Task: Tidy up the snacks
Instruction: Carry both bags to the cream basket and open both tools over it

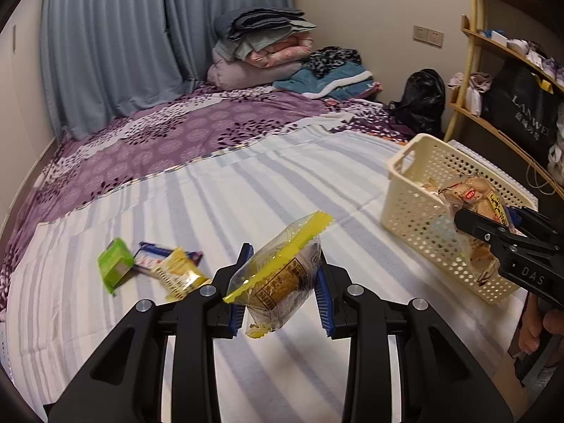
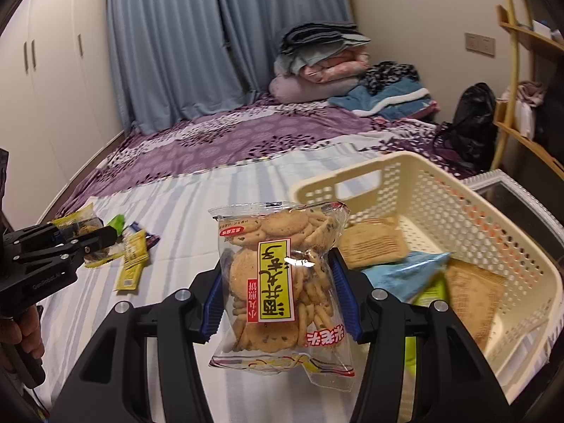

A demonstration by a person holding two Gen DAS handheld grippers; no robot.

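My left gripper [image 1: 282,268] is shut on a clear yellow-striped cake packet [image 1: 278,282], held above the striped sheet. My right gripper [image 2: 278,275] is shut on a clear bag of round biscuits [image 2: 278,282] with a yellow label, held just left of the cream perforated basket [image 2: 458,204]. The basket holds cracker packets [image 2: 373,243] and a blue packet [image 2: 409,271]. In the left wrist view the right gripper [image 1: 493,229] and its biscuit bag [image 1: 469,194] are over the basket [image 1: 416,211]. Loose snacks lie on the bed: a green box [image 1: 114,268], a yellow packet [image 1: 179,275] and a blue-edged packet [image 1: 158,252].
The bed has a striped sheet [image 1: 246,183] in front and a purple cover [image 1: 176,134] behind. Folded bedding [image 1: 264,53] is piled at the far end. A wooden shelf [image 1: 493,70] and a black bag [image 1: 423,102] stand to the right of the basket.
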